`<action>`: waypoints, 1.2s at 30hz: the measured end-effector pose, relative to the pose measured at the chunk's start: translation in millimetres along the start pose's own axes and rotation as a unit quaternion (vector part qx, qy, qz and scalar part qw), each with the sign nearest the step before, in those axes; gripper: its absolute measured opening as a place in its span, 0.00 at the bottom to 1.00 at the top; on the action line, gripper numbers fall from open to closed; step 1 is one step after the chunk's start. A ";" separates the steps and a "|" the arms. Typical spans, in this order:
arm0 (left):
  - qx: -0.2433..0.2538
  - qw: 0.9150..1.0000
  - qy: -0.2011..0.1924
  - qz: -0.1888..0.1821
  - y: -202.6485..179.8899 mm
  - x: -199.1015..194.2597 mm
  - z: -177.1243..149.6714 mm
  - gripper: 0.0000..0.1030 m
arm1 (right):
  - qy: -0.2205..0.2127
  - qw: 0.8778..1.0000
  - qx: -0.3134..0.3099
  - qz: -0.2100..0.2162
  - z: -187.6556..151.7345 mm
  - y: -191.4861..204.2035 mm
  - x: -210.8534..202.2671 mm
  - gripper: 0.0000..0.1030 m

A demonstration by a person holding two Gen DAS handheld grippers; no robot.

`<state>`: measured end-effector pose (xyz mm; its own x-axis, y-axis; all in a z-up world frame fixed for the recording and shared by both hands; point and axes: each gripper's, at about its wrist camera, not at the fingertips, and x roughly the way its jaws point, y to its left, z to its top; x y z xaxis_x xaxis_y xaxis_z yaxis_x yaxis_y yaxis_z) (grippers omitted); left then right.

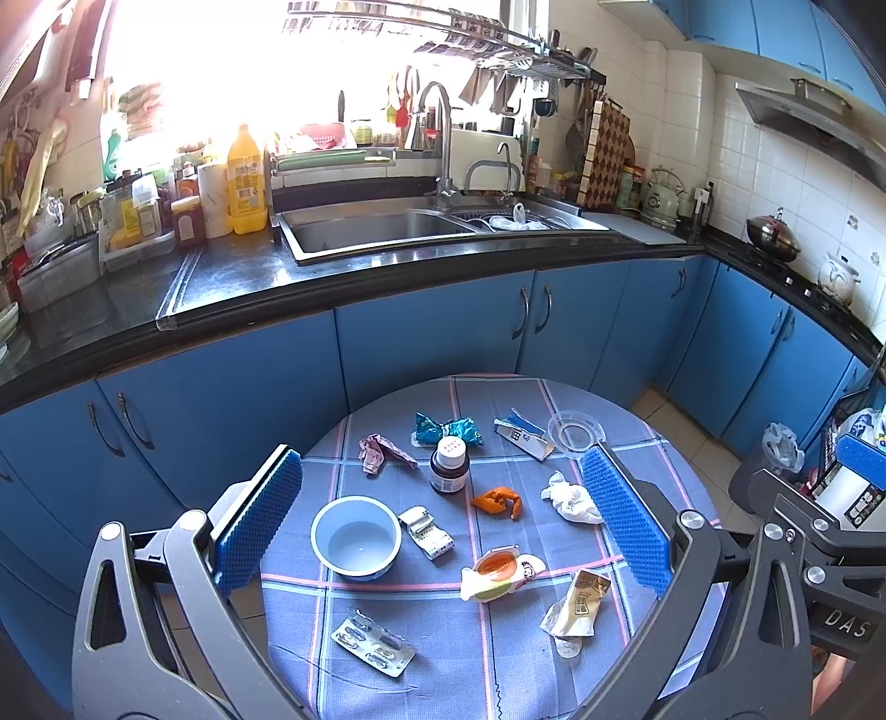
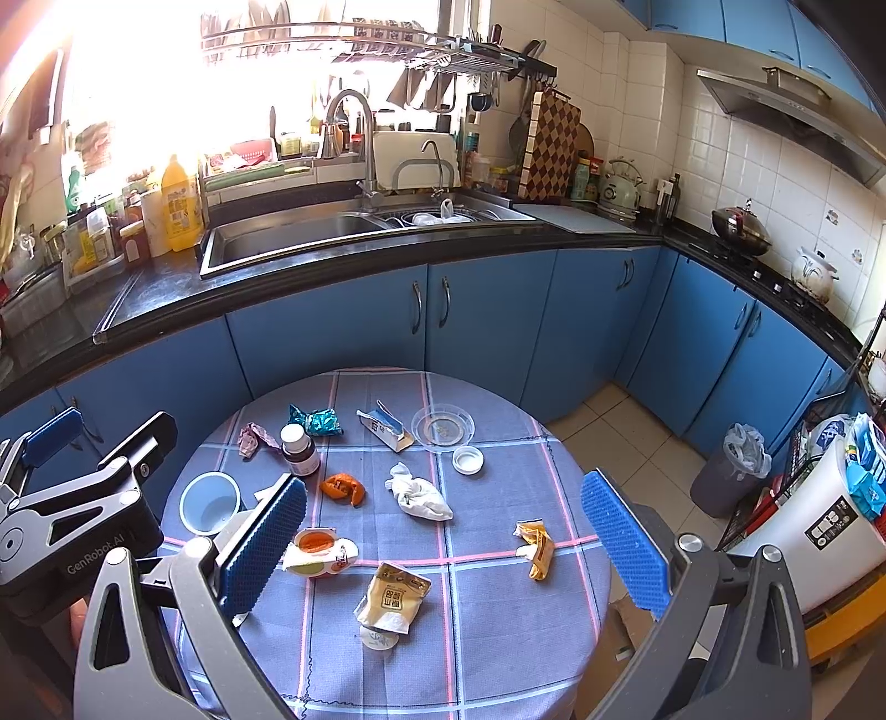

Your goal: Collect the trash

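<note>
Home kitchen, steel sink (image 1: 376, 230), blue cabinets (image 1: 432, 327), range hood (image 2: 786, 111), dish rack (image 2: 354, 47)

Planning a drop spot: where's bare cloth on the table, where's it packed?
Free: the near edge right of the blister pack and below the beige pouch; also the right side between the tissue and the yellow wrapper. Crowded: the far half, from the brown bottle and teal wrapper to the clear lid. Both grippers open.

We see hard daylight blowing out the window behind the steel sink (image 1: 376, 230); fisheye bending curves the black countertop (image 2: 332, 266), and corners darken.
</note>
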<state>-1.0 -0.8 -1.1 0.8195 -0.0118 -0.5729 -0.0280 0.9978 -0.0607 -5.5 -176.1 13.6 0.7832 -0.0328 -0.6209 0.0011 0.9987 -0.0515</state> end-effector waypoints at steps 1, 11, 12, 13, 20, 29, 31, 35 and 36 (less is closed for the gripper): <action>0.000 1.000 0.000 -0.001 0.1 0.0 0.0 0.97 | 0.000 1.000 0.000 0.000 0.1 0.1 0.0 0.95; 0.000 1.000 0.000 0.000 -0.2 -0.3 -0.1 0.97 | -0.001 1.000 0.000 0.000 0.5 0.7 0.1 0.95; 0.001 1.000 0.000 -0.001 -0.1 -0.1 0.2 0.97 | -0.001 1.000 -0.001 0.000 0.2 1.7 0.5 0.95; 0.001 1.000 0.000 -0.001 -0.2 -0.2 0.1 0.97 | 0.000 1.000 0.000 0.001 0.5 0.2 0.0 0.94; 0.000 1.000 0.001 -0.001 -0.6 -0.1 -0.2 0.97 | 0.000 1.000 0.001 0.001 -0.5 1.9 0.2 0.94; 0.002 1.000 0.002 -0.002 -3.9 0.1 -1.9 0.97 | 0.000 1.000 0.002 0.002 -0.2 1.6 0.3 0.94; 0.001 1.000 0.003 -0.004 -4.4 -0.2 -2.1 0.97 | 0.000 1.000 0.001 0.002 -0.1 2.3 0.2 0.95; 0.002 1.000 0.003 -0.005 -5.5 -0.7 -2.0 0.97 | 0.000 1.000 0.002 0.002 0.3 1.2 0.1 0.94; 0.001 1.000 0.002 -0.004 -5.4 -1.0 -1.3 0.97 | -0.001 1.000 0.002 0.003 0.1 2.2 0.0 0.95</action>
<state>-2.4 -6.3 -1.2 0.8170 -0.0207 -0.5763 -0.0193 0.9978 -0.0632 -5.5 -173.9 13.6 0.7839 -0.0278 -0.6203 -0.0006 0.9990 -0.0455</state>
